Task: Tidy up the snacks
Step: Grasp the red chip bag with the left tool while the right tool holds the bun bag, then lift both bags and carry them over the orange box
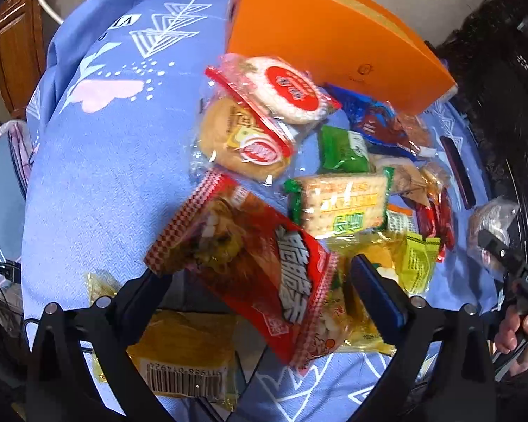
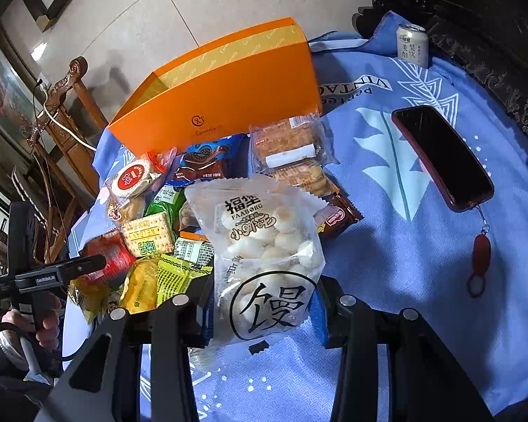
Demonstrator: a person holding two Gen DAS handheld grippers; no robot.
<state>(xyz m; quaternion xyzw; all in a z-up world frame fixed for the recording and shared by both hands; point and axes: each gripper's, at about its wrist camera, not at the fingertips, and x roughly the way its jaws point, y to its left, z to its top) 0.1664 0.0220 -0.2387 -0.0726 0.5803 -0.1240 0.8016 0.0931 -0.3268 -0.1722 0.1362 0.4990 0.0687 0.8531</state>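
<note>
Through the left wrist camera, your left gripper (image 1: 264, 281) has its jaws spread as wide as they go. A red noodle packet (image 1: 250, 260) lies slanted between them, and the pads do not press on it. Take the orange box (image 1: 334, 35) standing at the far edge of the desk (image 1: 105, 176) as your landmark: the snacks lie heaped just in front of it on the blue cloth. Touching its base is a round rice cracker pack (image 1: 288, 88), nearer you a green-edged cracker pack (image 1: 341, 204), and nearest of all a yellow packet (image 1: 190, 362) under the left finger. Your right hand (image 1: 517, 330) shows at the right edge.

Through the right wrist camera, your right gripper (image 2: 260, 309) has its jaws pinching a clear bag of small white buns (image 2: 264, 253), held upright in front of the orange box (image 2: 228, 98). To the right of that box lie a dark phone (image 2: 443, 154) and, farther back, a drink can (image 2: 412, 45). Your left gripper (image 2: 67, 270) reaches into the heap from the left.
</note>
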